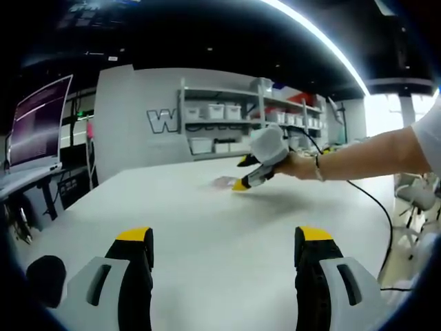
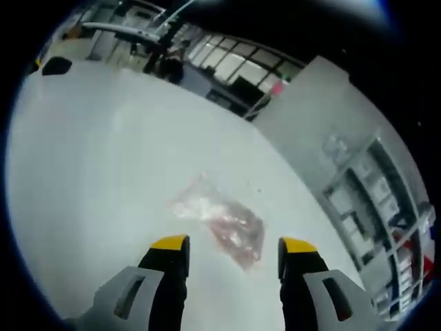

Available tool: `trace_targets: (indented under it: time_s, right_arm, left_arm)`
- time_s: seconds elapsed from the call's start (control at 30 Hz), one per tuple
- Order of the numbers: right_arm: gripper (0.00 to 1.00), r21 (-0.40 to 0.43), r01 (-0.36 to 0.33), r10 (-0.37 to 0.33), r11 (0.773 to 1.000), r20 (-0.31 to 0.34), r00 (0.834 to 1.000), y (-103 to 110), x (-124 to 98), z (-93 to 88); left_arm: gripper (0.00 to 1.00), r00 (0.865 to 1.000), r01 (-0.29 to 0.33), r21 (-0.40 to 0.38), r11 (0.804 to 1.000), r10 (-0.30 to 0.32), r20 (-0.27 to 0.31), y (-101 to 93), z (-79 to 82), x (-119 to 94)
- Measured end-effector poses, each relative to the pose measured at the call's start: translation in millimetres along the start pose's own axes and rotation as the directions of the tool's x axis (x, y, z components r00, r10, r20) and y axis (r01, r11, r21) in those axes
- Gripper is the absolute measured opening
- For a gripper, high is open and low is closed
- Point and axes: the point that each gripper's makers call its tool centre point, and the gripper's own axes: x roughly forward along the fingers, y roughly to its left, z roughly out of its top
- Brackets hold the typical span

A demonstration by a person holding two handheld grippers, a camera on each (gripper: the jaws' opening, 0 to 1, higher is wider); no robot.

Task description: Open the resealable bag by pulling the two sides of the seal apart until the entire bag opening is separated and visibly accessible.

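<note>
A clear resealable bag (image 2: 220, 221) with pinkish contents lies flat on the white table (image 2: 103, 158), just ahead of my right gripper (image 2: 234, 243), whose yellow-tipped jaws stand open above its near end. In the left gripper view the bag (image 1: 224, 182) is a small pale patch far across the table. There the right gripper (image 1: 249, 181) hangs over it, held by a person's hand (image 1: 296, 165). My left gripper (image 1: 225, 238) is open, low over the near part of the table, with nothing between its jaws.
Grey shelves (image 1: 227, 124) with white bins stand behind the table. A monitor (image 1: 38, 124) sits on a desk at the left. A black cable (image 1: 382, 214) runs off the table's right side. A dark object (image 2: 56, 65) rests at the table's far corner.
</note>
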Motion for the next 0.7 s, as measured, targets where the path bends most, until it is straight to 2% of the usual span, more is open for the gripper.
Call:
trace_targets:
  time_s: [0.2, 0.33, 0.7]
  right_arm:
    - [0.53, -0.007, 0.002, -0.002, 1.0, -0.009, 1.0, -3, 5, -3.0]
    - [0.53, -0.041, 0.009, -0.01, 0.999, -0.02, 1.0, -3, 8, -5.5]
    - [0.52, -0.091, 0.018, -0.019, 0.996, -0.009, 1.0, -4, 14, -1.3]
  left_arm:
    - [0.82, 1.0, 0.0, 0.0, 1.0, 0.0, 0.003, 1.4, 1.1, 1]
    - [0.82, 1.0, -0.002, 0.0, 1.0, 0.002, 0.004, 2.9, 1.6, 1]
    - [0.82, 1.0, -0.007, -0.009, 1.0, 0.007, 0.004, 6.4, -1.4, 0]
